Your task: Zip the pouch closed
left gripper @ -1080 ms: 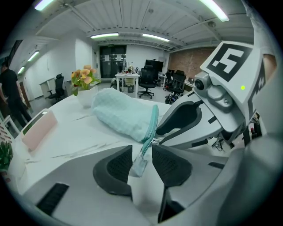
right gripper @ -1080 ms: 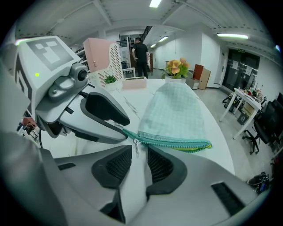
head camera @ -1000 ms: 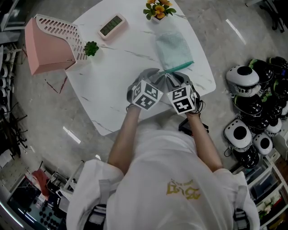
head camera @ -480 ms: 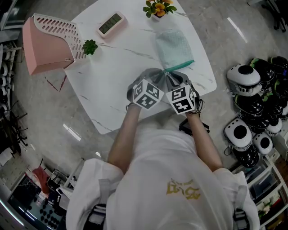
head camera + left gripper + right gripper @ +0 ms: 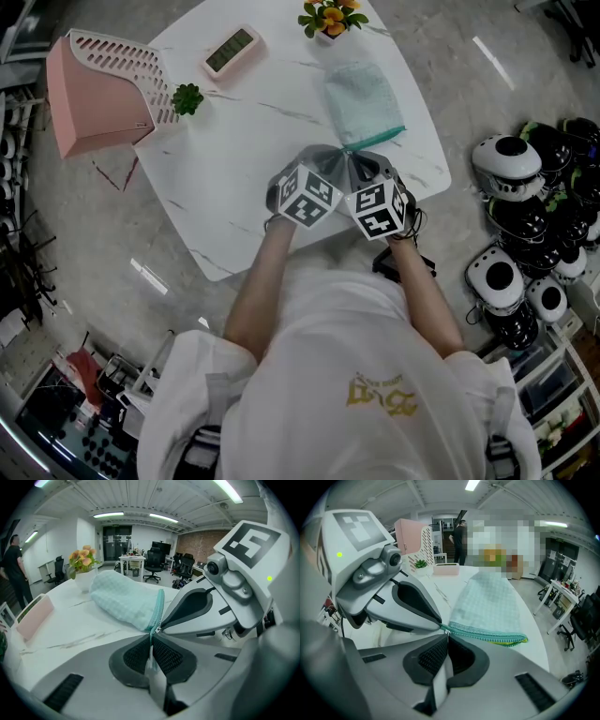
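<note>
A light teal checked pouch [image 5: 361,98] lies on the white marble table [image 5: 234,169], its zipper edge [image 5: 487,633] towards me. Both grippers meet at the zipper's near end. My left gripper [image 5: 151,641] has just been closing and is shut on a thin strip of the pouch's corner fabric [image 5: 150,654], which shows between its pads. My right gripper [image 5: 446,641] has just closed too, and is shut on the small metal zipper pull [image 5: 447,633]. In the head view the left gripper [image 5: 339,156] and the right gripper [image 5: 359,157] touch tip to tip at that corner.
A pink rack [image 5: 94,89], a small green plant [image 5: 188,98], a pink digital clock [image 5: 232,52] and a flower pot [image 5: 330,19] stand on the table's far side. Round black-and-white helmets [image 5: 511,169] lie on the floor at the right. A person [image 5: 16,569] stands far off.
</note>
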`<state>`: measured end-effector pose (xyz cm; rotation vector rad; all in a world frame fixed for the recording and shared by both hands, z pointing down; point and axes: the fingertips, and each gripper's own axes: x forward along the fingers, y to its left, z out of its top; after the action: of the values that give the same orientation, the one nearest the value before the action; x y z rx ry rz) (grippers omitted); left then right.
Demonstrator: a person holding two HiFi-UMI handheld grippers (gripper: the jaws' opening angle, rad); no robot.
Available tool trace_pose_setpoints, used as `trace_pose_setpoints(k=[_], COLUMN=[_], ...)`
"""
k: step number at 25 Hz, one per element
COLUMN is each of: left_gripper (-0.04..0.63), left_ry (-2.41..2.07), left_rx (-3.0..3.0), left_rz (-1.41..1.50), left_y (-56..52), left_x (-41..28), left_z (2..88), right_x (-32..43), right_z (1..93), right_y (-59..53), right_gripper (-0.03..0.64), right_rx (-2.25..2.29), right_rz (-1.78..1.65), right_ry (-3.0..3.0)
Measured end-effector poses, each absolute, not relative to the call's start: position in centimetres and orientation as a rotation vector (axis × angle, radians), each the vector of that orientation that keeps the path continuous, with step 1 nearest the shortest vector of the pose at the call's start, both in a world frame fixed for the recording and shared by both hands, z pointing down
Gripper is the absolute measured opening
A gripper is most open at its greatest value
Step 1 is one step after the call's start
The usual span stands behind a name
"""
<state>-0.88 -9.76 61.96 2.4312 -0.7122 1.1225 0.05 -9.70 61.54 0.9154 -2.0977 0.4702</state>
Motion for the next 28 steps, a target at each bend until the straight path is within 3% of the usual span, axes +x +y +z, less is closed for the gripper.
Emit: trace_pose_setpoints(k=[28], left_gripper=[0.035], left_ry=[-0.707], left_rx=[2.387], left_rz=[1.070], left_y=[-9.8], left_x=[-1.4], left_z=[61.7], right_x=[1.3], right_z=[61.4], right_y=[-10.3], right_gripper=[0.017], right_rx=[0.906], right_rz=[0.414], right_ry=[-2.044])
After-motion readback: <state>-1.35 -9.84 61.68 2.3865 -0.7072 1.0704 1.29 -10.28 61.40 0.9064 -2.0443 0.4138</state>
